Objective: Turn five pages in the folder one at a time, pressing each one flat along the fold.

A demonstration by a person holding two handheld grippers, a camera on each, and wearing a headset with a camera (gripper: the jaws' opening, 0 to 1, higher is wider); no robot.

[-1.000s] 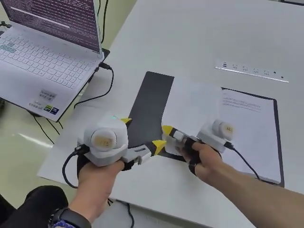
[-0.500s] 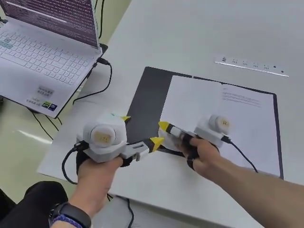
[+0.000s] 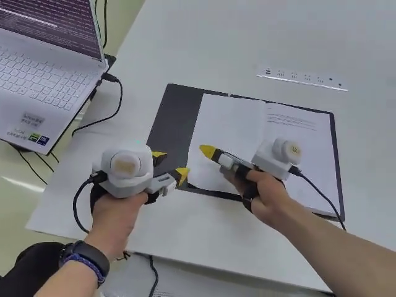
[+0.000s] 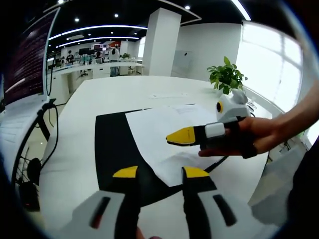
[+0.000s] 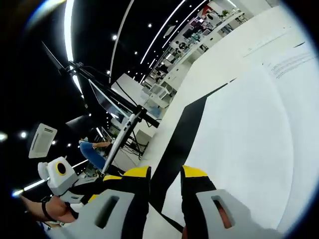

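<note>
A black folder (image 3: 168, 120) lies open on the white table. One white page (image 3: 229, 127) is spread over its left half, and a printed page (image 3: 309, 148) lies on the right half. My right gripper (image 3: 207, 150) hovers low over the lower part of the left page, rolled onto its side. In its own view the right gripper (image 5: 165, 172) has a narrow gap between the yellow tips, with the black cover (image 5: 179, 134) showing through. My left gripper (image 3: 171, 164) sits at the folder's near-left edge, open and holding nothing. In the left gripper view the left gripper (image 4: 160, 173) faces the page (image 4: 154, 132).
An open laptop (image 3: 37, 80) stands at the far left, with cables (image 3: 102, 114) running toward the folder. A white power strip (image 3: 302, 80) lies beyond the folder. The table's near edge (image 3: 185, 263) runs just below both hands.
The head camera has shifted, moving the scene left. My right gripper moved from the page's near-left corner farther onto the page. The left gripper's tips now stand closer together.
</note>
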